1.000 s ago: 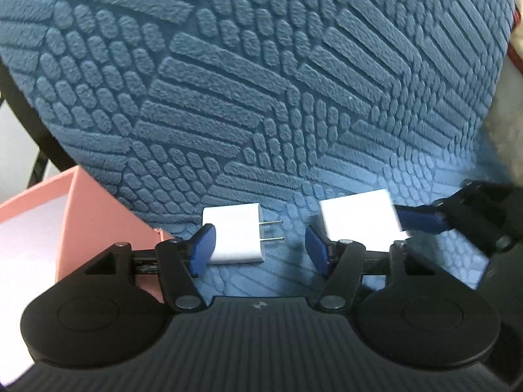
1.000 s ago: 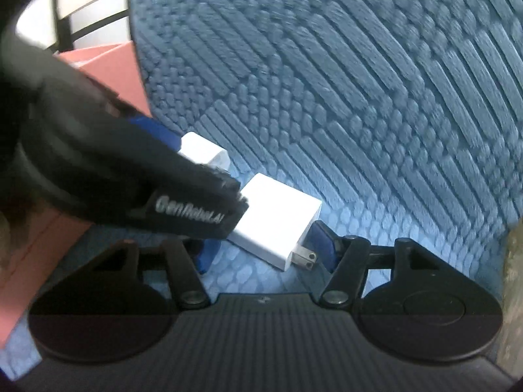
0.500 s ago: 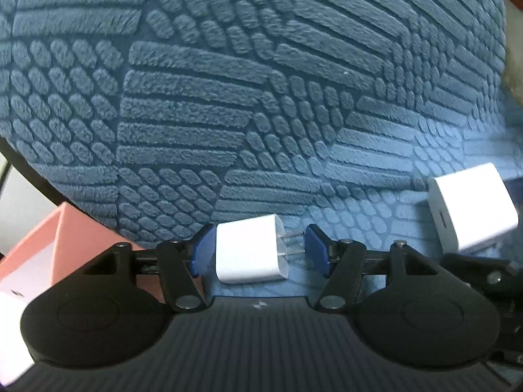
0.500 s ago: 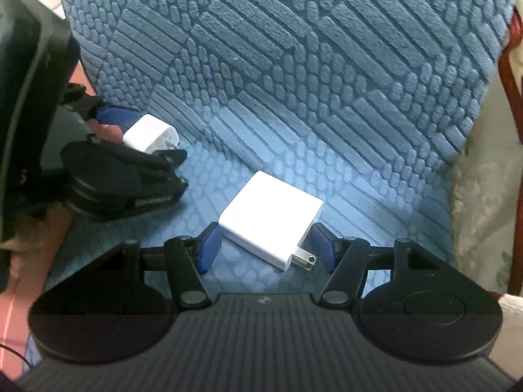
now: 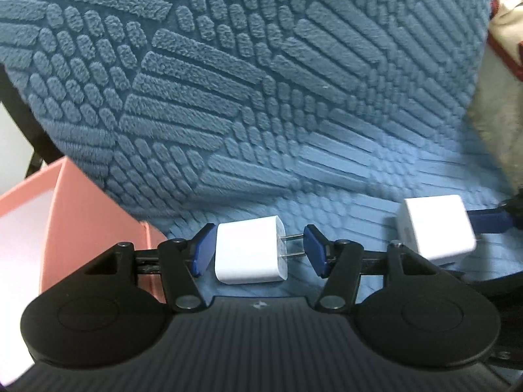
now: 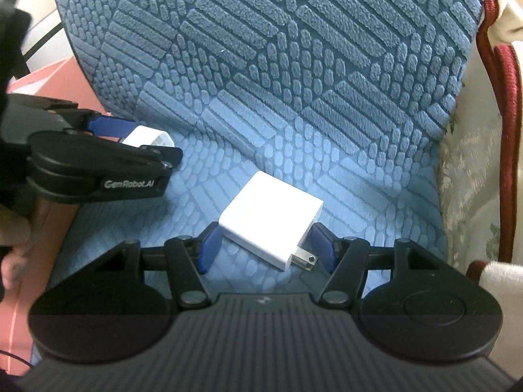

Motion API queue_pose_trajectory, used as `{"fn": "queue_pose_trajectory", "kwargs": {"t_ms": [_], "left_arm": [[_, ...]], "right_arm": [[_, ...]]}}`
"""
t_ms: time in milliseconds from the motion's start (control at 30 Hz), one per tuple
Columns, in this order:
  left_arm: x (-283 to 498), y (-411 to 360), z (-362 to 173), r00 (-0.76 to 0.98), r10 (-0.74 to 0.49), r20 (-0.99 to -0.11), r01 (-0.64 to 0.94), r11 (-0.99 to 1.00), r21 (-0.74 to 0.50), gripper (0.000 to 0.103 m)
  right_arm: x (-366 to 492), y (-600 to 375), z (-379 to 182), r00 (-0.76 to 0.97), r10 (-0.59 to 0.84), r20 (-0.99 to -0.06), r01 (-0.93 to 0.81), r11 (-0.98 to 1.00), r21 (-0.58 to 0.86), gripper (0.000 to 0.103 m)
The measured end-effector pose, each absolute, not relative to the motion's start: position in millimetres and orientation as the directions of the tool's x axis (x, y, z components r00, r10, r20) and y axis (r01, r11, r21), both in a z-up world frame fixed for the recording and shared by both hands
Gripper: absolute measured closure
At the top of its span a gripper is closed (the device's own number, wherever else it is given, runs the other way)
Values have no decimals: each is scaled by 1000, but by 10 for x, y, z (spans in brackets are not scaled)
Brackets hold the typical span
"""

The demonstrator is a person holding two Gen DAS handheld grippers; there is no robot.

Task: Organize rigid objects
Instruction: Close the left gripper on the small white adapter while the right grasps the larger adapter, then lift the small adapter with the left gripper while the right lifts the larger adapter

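Observation:
A small white plug charger lies on the blue textured cushion, prongs pointing right. My left gripper is open and straddles it, its right pad touching the prong tips. A larger flat white charger lies on the cushion with its prongs toward the lower right. My right gripper is open around its near end, blue pads close on both sides. The large charger also shows in the left wrist view, and the left gripper with the small charger shows in the right wrist view.
A pink box with a pale inside stands left of the cushion, also in the right wrist view. A red chair frame and cream floral fabric border the cushion's right side.
Both grippers have slid so each charger now sits between its own pads. The two grippers have moved apart; the left one no longer blocks the right wrist view.

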State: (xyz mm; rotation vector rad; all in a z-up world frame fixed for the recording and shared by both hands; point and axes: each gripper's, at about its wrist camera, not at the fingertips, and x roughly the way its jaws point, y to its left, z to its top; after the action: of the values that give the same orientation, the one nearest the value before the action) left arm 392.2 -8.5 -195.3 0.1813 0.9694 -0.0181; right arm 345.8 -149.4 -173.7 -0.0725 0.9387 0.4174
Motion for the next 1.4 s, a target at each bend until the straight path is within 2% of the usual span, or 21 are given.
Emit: {"fn": "queue_pose_trajectory", "kwargs": {"t_ms": [200, 733, 967, 1200, 1400], "left_arm": [[3625, -183, -1868, 537, 9, -844, 91, 993, 69, 39], [2880, -265, -1832, 518, 5, -856, 73, 996, 50, 39], [2458, -261, -1742, 538, -5, -843, 61, 998, 34, 39], [2242, -311, -1738, 549, -20, -836, 76, 997, 26, 38], [2211, -203, -1688, 539, -70, -840, 48, 997, -52, 32]], "right_arm": [[3244, -1434, -1713, 510, 279, -814, -364, 927, 90, 39], [2709, -1639, -1707, 500, 235, -833, -222, 965, 139, 42], [2526, -1775, -1675, 502, 236, -832, -120, 972, 203, 43], [2452, -1717, -1704, 531, 203, -822, -113, 979, 169, 43], [2486, -1776, -1658, 546, 256, -798, -100, 965, 241, 32]]}}
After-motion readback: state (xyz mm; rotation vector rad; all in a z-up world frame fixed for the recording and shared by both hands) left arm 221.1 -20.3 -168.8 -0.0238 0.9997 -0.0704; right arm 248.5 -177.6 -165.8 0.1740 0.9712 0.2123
